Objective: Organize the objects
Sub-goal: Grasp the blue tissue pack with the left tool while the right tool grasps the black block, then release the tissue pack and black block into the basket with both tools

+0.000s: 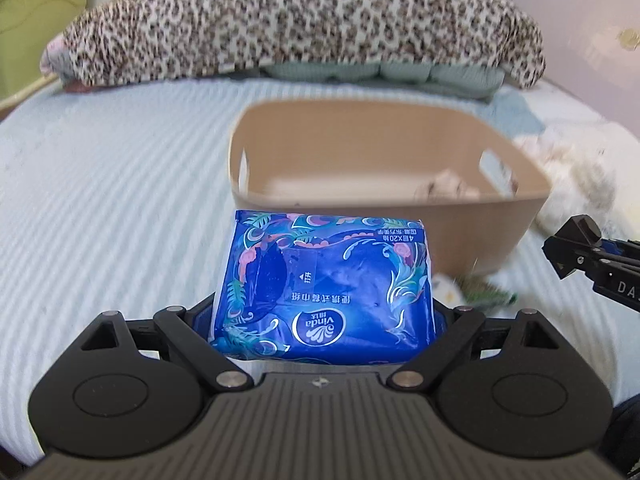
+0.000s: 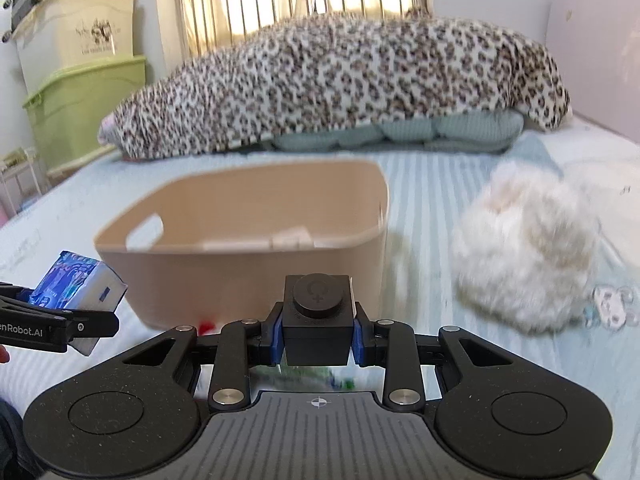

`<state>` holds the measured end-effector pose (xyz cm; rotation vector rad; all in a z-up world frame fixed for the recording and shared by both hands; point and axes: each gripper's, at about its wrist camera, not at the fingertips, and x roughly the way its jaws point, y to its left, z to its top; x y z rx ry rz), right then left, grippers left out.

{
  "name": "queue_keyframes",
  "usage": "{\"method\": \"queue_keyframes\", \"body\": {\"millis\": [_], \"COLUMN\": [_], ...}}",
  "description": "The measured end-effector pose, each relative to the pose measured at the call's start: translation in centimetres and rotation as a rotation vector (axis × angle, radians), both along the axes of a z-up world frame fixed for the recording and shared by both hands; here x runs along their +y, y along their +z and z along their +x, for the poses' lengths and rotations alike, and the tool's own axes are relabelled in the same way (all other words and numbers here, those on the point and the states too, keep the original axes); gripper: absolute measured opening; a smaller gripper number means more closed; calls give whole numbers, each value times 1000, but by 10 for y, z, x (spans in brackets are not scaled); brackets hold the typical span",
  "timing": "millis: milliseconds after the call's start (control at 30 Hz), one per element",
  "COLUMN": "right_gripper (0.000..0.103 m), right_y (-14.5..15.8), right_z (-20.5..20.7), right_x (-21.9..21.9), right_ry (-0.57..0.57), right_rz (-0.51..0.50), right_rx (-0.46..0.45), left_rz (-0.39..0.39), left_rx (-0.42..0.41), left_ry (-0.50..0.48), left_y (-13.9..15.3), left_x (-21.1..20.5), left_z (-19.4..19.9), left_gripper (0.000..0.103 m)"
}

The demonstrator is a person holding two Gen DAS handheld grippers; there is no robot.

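Gripping a blue tissue pack [image 1: 324,292] from both sides, the left tongs [image 1: 320,316] stand spread wide to the pack's width, above the bed [image 1: 100,184]. The right tongs [image 2: 318,340] are nearly closed, clamped on a small black cube [image 2: 318,320]. Just ahead of both sits the beige bin [image 2: 256,264]; right of it lies a white fluffy item [image 2: 524,256].

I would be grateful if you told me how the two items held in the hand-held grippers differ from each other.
The tissue pack is bright blue with a printed pattern, while the cube is plain black. The pack is a soft, wide plastic-wrapped packet; the cube is a small rigid block with a round disc on top. The pack sits in the left hand-held gripper, the cube in the right. Both are held before the beige bin.
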<state>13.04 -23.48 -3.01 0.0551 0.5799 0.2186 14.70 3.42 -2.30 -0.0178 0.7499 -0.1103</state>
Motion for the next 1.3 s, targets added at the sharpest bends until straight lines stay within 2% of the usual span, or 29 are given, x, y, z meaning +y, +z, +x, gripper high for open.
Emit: {"method": "queue_keyframes", "body": {"millis": [333,533,867,1100,1233,1267,1300], "right_gripper": [29,29,29,29,29,39,41], "right_y": [46,49,26,1,-13,-15,-16], "right_z": [27,50,95,107,108,107,105], "right_x": [8,21,48,62,65,67,68], "right_ry": [14,31,59,67,63,62,64], "right_rz": [-5,-27,-73,-126,-147,-160,-167], "right_rx": [-121,-137,-75,-12,28,31,24], "left_rz": [-9,10,53,85,44,28,19], "left_rx": [-146,-188,-104,-34,-12,-7,-5], "left_ry": [6,25,69,88,96,101,105], "left_y": [50,63,32,4,-1,-1,-1], "left_x": [-10,-20,-30,-30,-23,-21,-19], "left_z": [15,47,102,118,119,118,117], "left_gripper": [93,93,93,93,94,94,95]}}
